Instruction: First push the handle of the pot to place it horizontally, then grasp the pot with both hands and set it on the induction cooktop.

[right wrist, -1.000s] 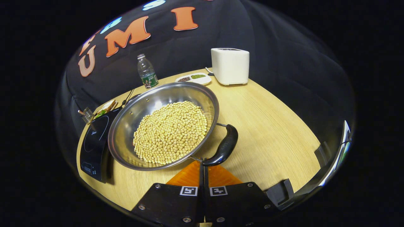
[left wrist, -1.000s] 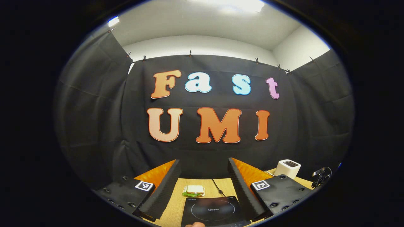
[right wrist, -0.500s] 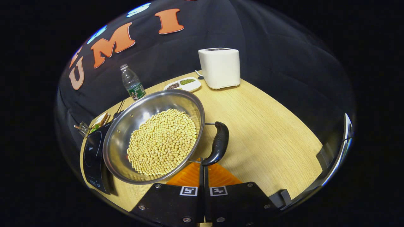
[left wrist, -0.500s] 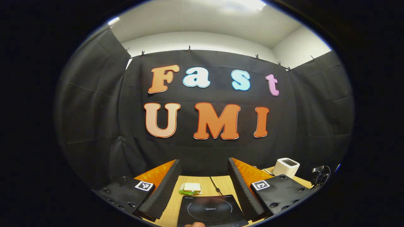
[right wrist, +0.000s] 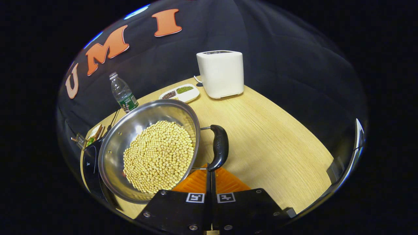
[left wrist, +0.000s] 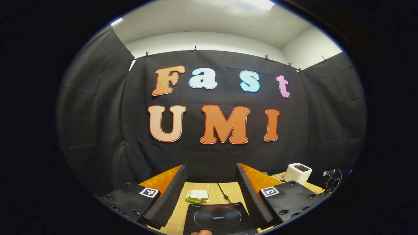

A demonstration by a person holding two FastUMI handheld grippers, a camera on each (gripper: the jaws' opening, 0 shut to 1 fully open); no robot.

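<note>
Two grippers are at work, and only one is near the job. Taking the steel pot (right wrist: 150,147) as the landmark and going left to right: to its left lies the black induction cooktop (right wrist: 89,163), its near edge tucked under the pot's rim, though whether they touch I cannot tell. The pot sits on the wooden table (right wrist: 277,143), heaped with soybeans (right wrist: 158,155). On its right side is the black handle (right wrist: 219,147), and the right gripper (right wrist: 210,178) meets the handle's near end with its fingers pressed together, holding nothing, just nudging.

The risk, as I judge it, is that the closed tips slide off the rounded handle, or shove the whole pot sideways against the cooktop and scatter beans. A hard push could tip it.

The left gripper (left wrist: 211,186) hovers apart from the pot, fingers spread wide and empty, with the cooktop (left wrist: 218,218) below and between them. It will need to come across before any two-handed lift.
</note>
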